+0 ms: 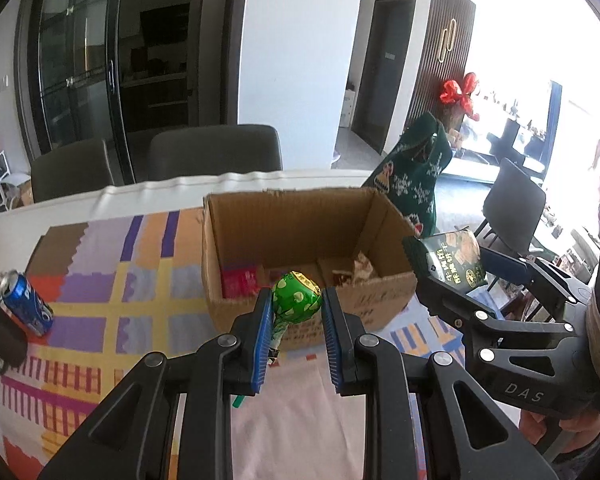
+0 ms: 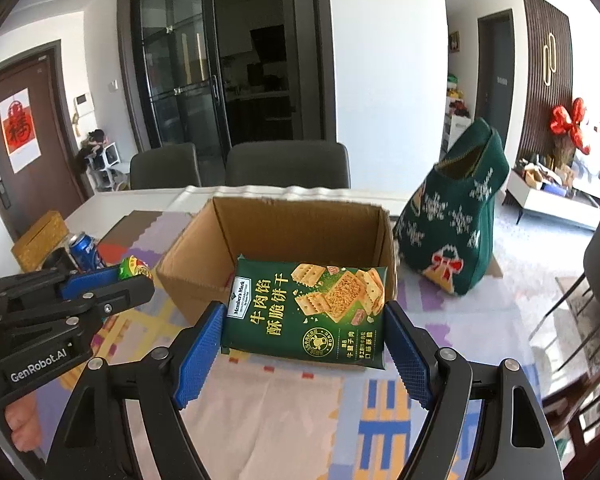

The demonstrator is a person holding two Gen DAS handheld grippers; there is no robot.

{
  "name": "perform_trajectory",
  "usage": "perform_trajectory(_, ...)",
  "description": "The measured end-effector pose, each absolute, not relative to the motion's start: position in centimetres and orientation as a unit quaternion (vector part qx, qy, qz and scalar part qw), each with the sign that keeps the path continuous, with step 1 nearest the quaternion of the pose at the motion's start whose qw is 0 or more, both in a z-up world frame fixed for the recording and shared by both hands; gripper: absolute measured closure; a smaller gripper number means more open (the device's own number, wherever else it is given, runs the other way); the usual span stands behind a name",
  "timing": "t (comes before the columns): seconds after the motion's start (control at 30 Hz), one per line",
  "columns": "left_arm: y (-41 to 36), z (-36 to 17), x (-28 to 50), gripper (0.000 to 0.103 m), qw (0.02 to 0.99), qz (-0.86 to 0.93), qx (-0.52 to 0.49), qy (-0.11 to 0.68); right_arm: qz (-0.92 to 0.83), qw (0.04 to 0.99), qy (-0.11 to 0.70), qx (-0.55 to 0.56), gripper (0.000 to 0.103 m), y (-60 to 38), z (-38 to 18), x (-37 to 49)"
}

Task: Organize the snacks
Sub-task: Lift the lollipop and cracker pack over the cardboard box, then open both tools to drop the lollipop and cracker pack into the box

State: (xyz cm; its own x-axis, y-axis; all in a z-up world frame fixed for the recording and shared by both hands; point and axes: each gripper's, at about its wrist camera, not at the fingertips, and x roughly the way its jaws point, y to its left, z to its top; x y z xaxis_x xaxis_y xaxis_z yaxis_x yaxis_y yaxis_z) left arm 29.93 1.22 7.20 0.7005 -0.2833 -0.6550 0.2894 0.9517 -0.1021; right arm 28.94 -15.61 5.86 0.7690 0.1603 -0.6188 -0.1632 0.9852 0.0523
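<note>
My left gripper (image 1: 296,304) is shut on a green-wrapped lollipop (image 1: 296,298), held just in front of the near wall of an open cardboard box (image 1: 292,216). Its stick hangs down between the fingers. My right gripper (image 2: 304,320) is shut on a dark green cracker packet (image 2: 306,312), held in front of the same box (image 2: 300,224). In the left wrist view the right gripper (image 1: 456,272) and its packet (image 1: 458,258) are at the box's right corner. In the right wrist view the left gripper (image 2: 112,280) holds the lollipop (image 2: 134,270) left of the box. A red packet (image 1: 240,282) lies inside the box.
A blue Pepsi can (image 1: 26,304) lies on the patterned tablecloth (image 1: 112,288) at the left, beside a dark round object (image 1: 0,332). A green knitted Christmas stocking (image 2: 456,216) stands right of the box. Grey chairs (image 1: 216,152) stand behind the table. A tan box (image 2: 40,242) sits far left.
</note>
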Motion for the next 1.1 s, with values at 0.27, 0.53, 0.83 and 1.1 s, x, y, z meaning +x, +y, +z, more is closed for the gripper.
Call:
perform_trajectory(0.27,1.0,7.9,32.3,0.078,0.925,-0.156,0.002,0.348,0.088,0.944,0.317,-0.011,0.024,-15.6,7.1,30.6)
perform_trajectory(0.53,0.3,7.7,35.5,0.078,0.921,-0.155,-0.001,0.356,0.087,0.944,0.318,-0.017,0.024,-15.7,7.1,32.9)
perform_trajectory(0.83,-0.4,6.7,39.0,0.078,0.917,-0.154,-0.007,0.369,0.086,0.939,0.333,-0.020,0.024,-16.0,6.2,36.0)
perform_trajectory(1.1,-0.6,5.6,40.7,0.078,0.912,-0.149,-0.006,0.382,0.085,0.936,0.341,-0.023,0.024,-15.8,5.5,37.7)
